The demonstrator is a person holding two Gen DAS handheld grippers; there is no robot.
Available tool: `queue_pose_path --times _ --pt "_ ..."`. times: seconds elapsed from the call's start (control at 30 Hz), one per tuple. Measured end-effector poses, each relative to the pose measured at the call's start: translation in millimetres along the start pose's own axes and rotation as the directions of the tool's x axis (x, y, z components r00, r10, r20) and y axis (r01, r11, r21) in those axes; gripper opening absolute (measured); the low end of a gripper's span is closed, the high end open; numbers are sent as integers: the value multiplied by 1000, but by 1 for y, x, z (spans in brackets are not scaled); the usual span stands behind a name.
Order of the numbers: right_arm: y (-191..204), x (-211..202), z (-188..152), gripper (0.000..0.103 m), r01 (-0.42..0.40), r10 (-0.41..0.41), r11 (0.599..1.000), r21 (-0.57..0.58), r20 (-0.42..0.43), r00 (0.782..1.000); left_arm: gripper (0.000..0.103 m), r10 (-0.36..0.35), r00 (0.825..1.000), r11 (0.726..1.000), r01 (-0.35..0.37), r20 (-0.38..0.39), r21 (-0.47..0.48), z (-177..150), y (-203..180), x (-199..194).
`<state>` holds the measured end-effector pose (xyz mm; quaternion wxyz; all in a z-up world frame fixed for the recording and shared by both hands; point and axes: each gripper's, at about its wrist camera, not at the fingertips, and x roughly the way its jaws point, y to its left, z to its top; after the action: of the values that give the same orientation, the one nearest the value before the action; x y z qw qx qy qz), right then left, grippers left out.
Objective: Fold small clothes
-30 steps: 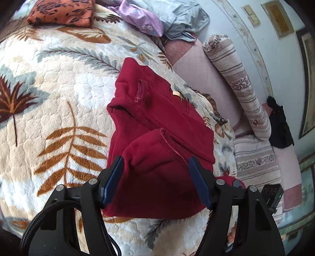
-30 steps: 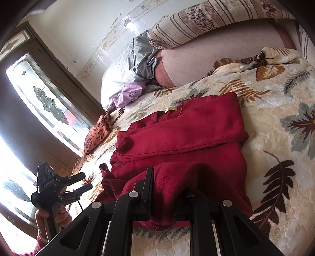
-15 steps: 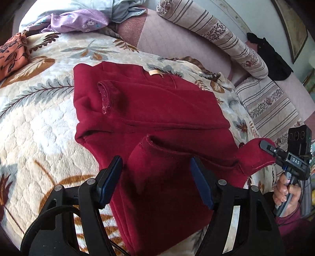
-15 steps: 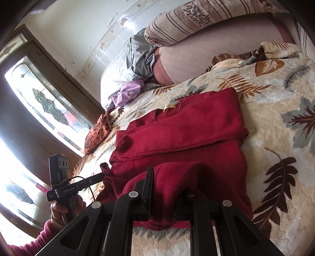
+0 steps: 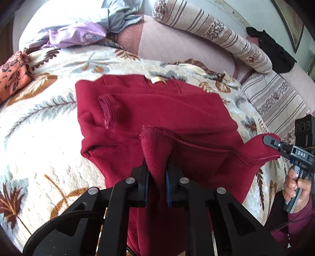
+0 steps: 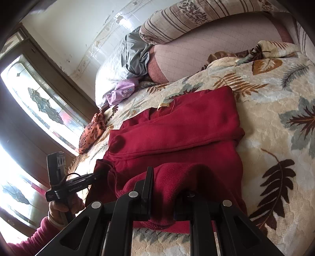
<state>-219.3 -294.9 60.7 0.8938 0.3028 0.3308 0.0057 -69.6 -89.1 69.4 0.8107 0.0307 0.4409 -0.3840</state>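
Observation:
A dark red fleece top [image 5: 157, 110] lies on the leaf-patterned blanket [image 5: 39, 137], sleeves folded across its body, neck label at the far side. My left gripper [image 5: 156, 175] is shut on the near left corner of its bottom hem and holds it raised. My right gripper [image 6: 167, 197] is shut on the other hem corner, with the red top [image 6: 177, 134] bunched over its fingers. Each gripper shows in the other's view, the right one [image 5: 275, 144] at the right edge, the left one [image 6: 94, 176] at the lower left.
An orange floral garment [image 5: 13, 76], a purple garment [image 5: 78, 35] and a grey one [image 5: 122, 17] lie at the blanket's far left. A striped bolster [image 5: 216, 37] and pink cushion [image 5: 173, 47] line the back. A black cloth [image 5: 275, 53] lies far right.
My left gripper has swung over the top's hem and closed on it; it was open before. The right gripper has kept its grip on the other corner.

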Motion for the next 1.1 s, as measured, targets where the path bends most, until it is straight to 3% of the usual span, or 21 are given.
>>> queue_pose_path --times 0.2,0.4,0.57,0.9,0.97,1.0,1.03,1.1 --pt "4 4 34 13 21 -20 999 -29 41 999 11 80 989 997 -79 124 -18 39 2 -24" --pt "9 30 78 13 33 -30 998 -56 60 998 11 177 973 984 -171 150 -53 80 14 -5" --pt "6 62 112 13 66 -63 996 -67 52 997 11 232 964 971 -222 129 -82 103 31 27" --pt "-43 139 141 13 95 -91 993 70 -47 995 12 310 950 945 -306 22 -114 115 57 91" --pt "-58 152 140 16 88 -75 986 142 -95 993 15 294 956 947 -293 -7 -134 115 63 99" --pt "-66 155 140 19 71 -50 980 184 -115 992 23 288 958 947 -285 -3 -147 114 67 99" --pt "-72 154 141 21 44 -19 976 216 -115 993 34 276 961 949 -272 6 -160 114 70 97" --pt "-80 140 144 35 -24 43 964 266 -64 997 42 250 968 950 -241 22 -197 113 78 91"
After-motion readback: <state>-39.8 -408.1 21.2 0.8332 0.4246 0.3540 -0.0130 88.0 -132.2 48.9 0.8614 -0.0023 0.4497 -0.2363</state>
